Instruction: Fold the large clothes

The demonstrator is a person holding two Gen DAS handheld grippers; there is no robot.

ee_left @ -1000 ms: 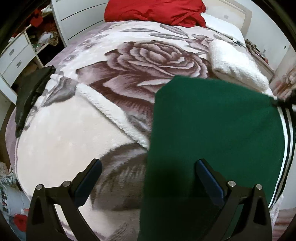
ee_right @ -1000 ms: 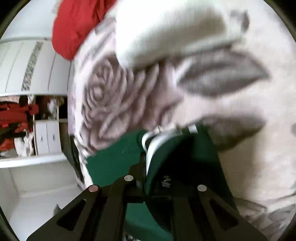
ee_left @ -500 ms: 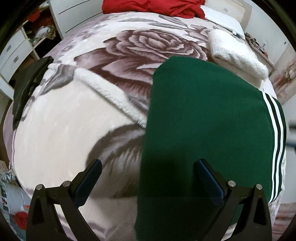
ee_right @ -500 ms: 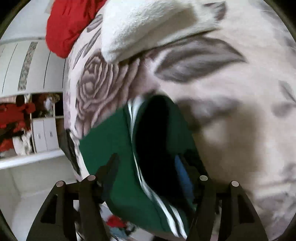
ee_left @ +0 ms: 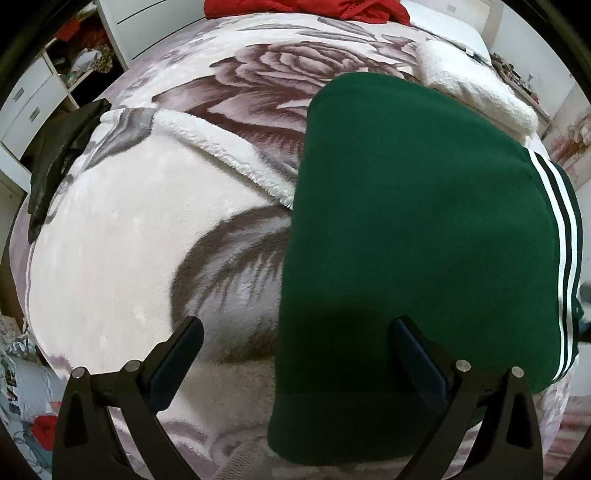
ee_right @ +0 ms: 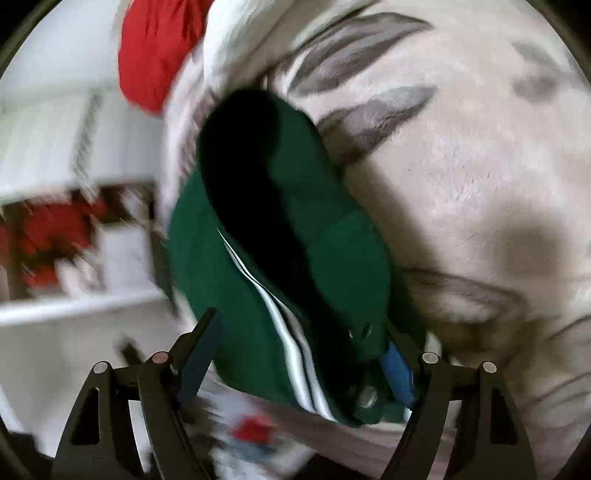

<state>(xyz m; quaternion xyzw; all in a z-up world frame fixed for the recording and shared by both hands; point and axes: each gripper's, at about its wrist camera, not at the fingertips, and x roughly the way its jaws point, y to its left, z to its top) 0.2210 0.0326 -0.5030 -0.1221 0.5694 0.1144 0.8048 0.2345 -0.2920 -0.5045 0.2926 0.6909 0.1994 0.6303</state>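
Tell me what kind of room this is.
Most likely a bedroom: a bed under a rose-print fleece blanket, white drawers and shelving beside it, and clothes on the bed, such as the folded green garment.

Green garment (ee_left: 417,221), folded flat w/ white side stripes on its right edge, lies on the rose-print blanket (ee_left: 122,236). Left gripper (ee_left: 295,343) hovers over it, jaws wide apart, nothing between the pads; right finger over green cloth, left over blanket. Red clothes (ee_left: 306,7) at far end, dark item (ee_left: 55,155) on the blanket's left edge.
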